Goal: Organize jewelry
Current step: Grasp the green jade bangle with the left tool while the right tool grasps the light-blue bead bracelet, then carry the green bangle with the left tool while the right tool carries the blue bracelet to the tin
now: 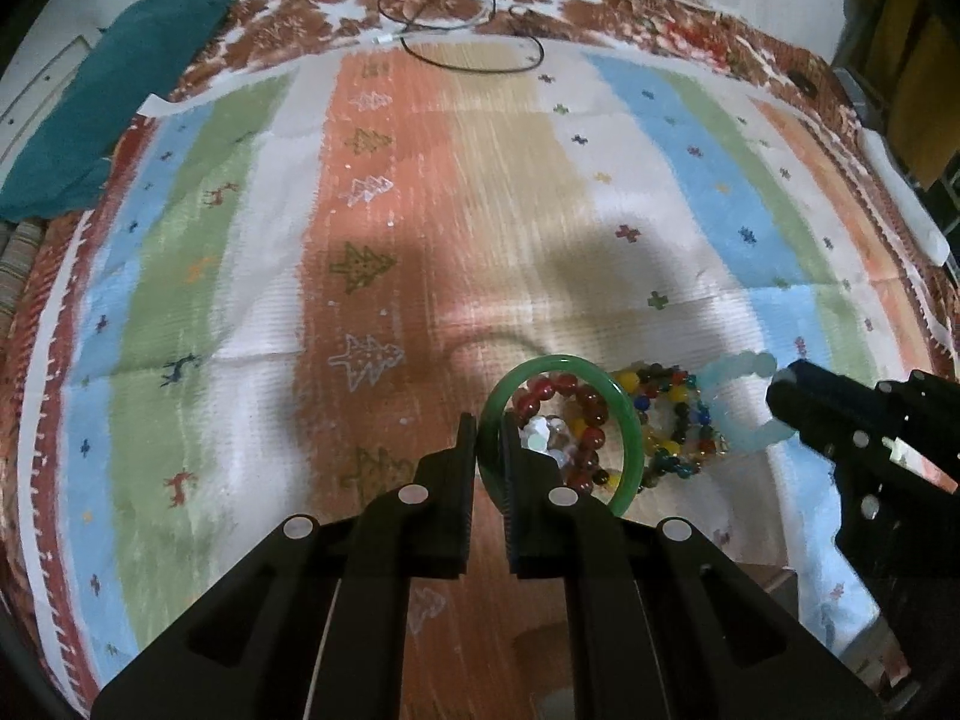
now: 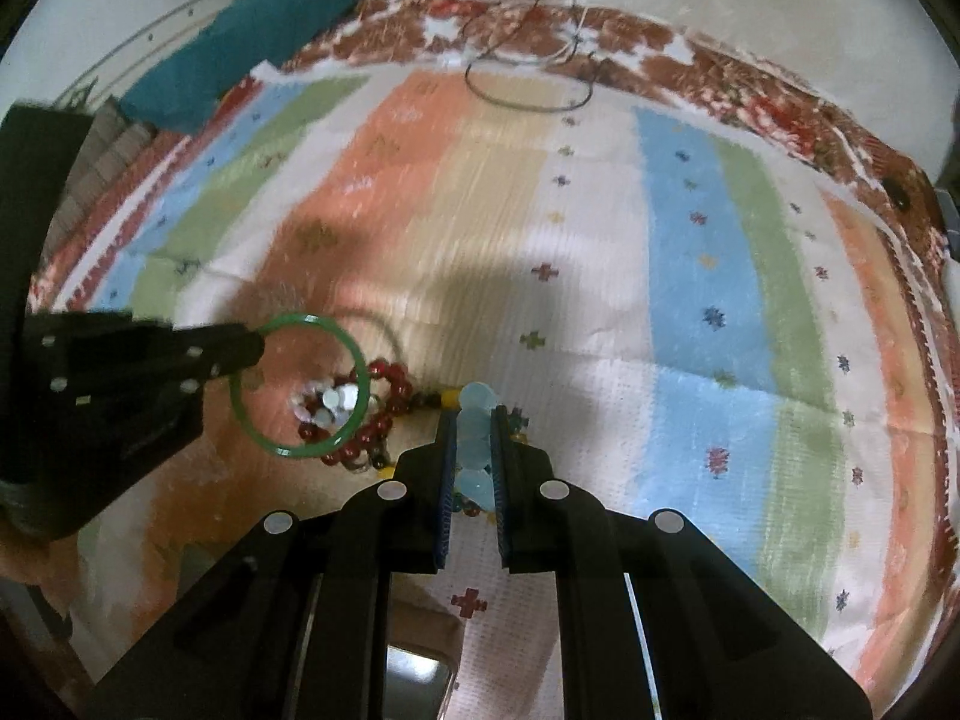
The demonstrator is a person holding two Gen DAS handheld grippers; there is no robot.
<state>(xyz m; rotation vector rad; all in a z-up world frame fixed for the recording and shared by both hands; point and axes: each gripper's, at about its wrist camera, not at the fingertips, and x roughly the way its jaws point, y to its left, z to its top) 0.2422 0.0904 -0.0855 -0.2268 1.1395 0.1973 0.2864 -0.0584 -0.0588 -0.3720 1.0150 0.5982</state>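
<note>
My left gripper [image 1: 491, 429] is shut on the rim of a green bangle [image 1: 627, 417], which hangs lifted above the striped cloth [image 1: 420, 210]; the same bangle [image 2: 288, 450] shows in the right wrist view beside the left gripper [image 2: 255, 348]. My right gripper [image 2: 474, 420] is shut on a pale blue bead bracelet [image 2: 477, 399], raised off the cloth; in the left wrist view that bracelet [image 1: 744, 363] curves out from the right gripper [image 1: 780, 393]. Below lie a red bead bracelet [image 1: 591, 402], a clear crystal bracelet [image 1: 543, 435] and a multicoloured bead bracelet [image 1: 678, 420].
A teal cloth [image 1: 108, 96] lies at the far left corner. Thin dark cables [image 1: 474, 42] loop across the far edge of the striped cloth. A white bar-shaped object [image 1: 906, 198] sits at the right edge. A shiny phone-like object [image 2: 420, 684] shows under the right gripper.
</note>
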